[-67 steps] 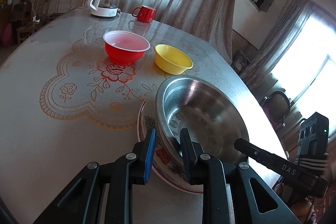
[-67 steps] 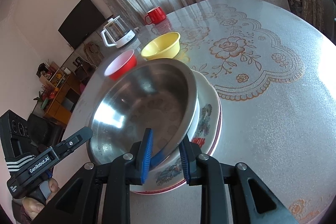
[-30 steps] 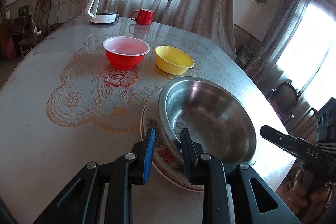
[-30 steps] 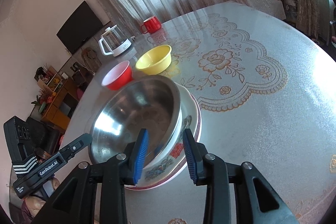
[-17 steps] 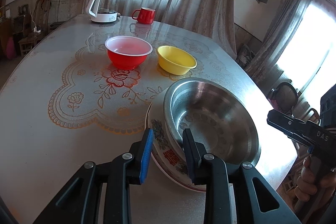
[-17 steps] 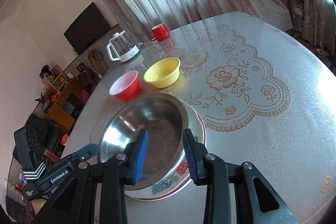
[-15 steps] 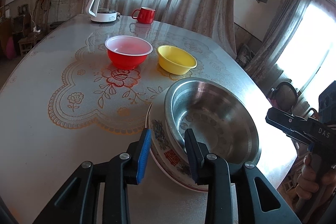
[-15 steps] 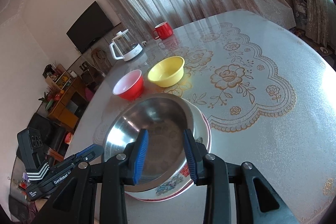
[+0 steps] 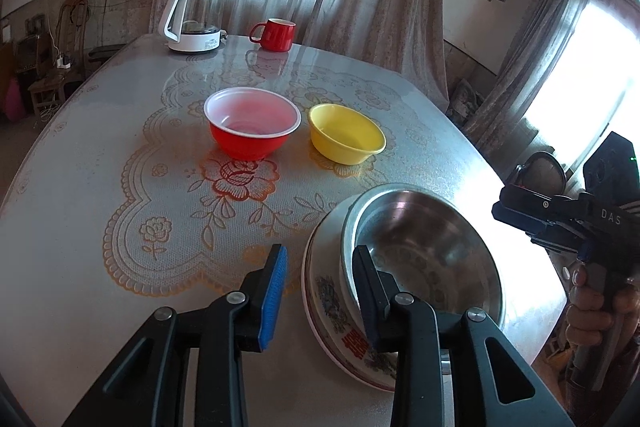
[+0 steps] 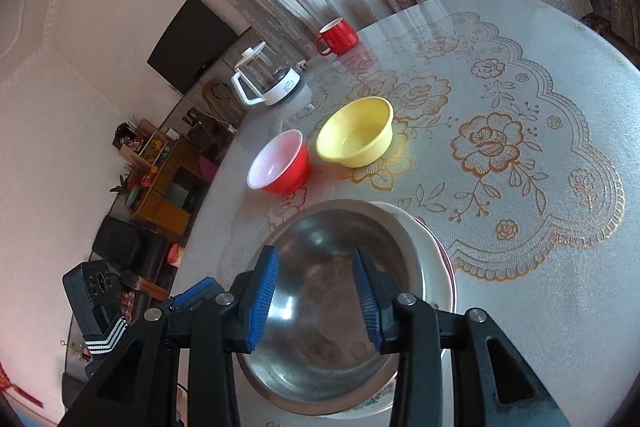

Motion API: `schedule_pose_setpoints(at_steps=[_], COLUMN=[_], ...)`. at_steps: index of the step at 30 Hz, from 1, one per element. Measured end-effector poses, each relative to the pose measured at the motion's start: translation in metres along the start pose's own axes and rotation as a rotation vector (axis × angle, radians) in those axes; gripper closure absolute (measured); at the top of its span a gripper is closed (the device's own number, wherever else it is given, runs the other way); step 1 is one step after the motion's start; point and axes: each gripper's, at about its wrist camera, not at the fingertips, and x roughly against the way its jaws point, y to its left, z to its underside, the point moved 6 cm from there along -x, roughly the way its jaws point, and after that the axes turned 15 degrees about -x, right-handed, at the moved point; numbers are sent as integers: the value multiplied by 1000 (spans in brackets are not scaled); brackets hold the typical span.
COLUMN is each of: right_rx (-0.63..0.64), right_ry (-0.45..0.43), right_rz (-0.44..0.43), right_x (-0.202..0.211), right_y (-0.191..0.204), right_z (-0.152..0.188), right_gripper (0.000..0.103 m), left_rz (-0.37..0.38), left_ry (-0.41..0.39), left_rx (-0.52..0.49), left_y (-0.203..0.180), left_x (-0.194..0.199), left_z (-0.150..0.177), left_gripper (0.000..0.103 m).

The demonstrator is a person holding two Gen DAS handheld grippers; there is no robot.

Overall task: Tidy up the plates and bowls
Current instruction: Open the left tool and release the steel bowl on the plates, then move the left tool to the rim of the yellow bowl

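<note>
Steel bowl [image 10: 340,291] sits nested in patterned bowl [image 9: 332,311]. Our left gripper [image 9: 318,291] is parted, empty; right gripper [image 10: 316,301] opening, empty. Red bowl [image 9: 252,129] and yellow bowl [image 9: 346,133] lie ahead, the red one on the left gripper's side.

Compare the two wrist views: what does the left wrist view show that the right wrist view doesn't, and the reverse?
Only the left wrist view shows the hand holding the right gripper, and a bright window.
Only the right wrist view shows a cluttered cabinet below the wall screen.
Both show the steel bowl nested in the patterned bowl, the red bowl, yellow bowl, red mug and kettle.
</note>
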Motion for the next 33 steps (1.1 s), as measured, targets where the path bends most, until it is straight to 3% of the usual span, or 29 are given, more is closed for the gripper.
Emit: schedule_pose_setpoints(at_steps=[10,13,26,33], right_rx=[-130,-158,-222,-227], right_ry=[41,40,84,105], right_rz=[-35,-14,81,129], right_x=[-39,-54,-114,-137], right_y=[-2,-7,-31,-42], right_z=[-59,-74,-121,-130], right_gripper=[65,64,67,73], left_rz=[122,149,277,309], left_ry=[30,33,118,152], left_rx=[-63,-88,-27,-11], left_y=[4,4,6,9], left_x=[-38,-51,-123,-146], left_z=[-50,-65,-102,-110], left_gripper=[67,68,69,60])
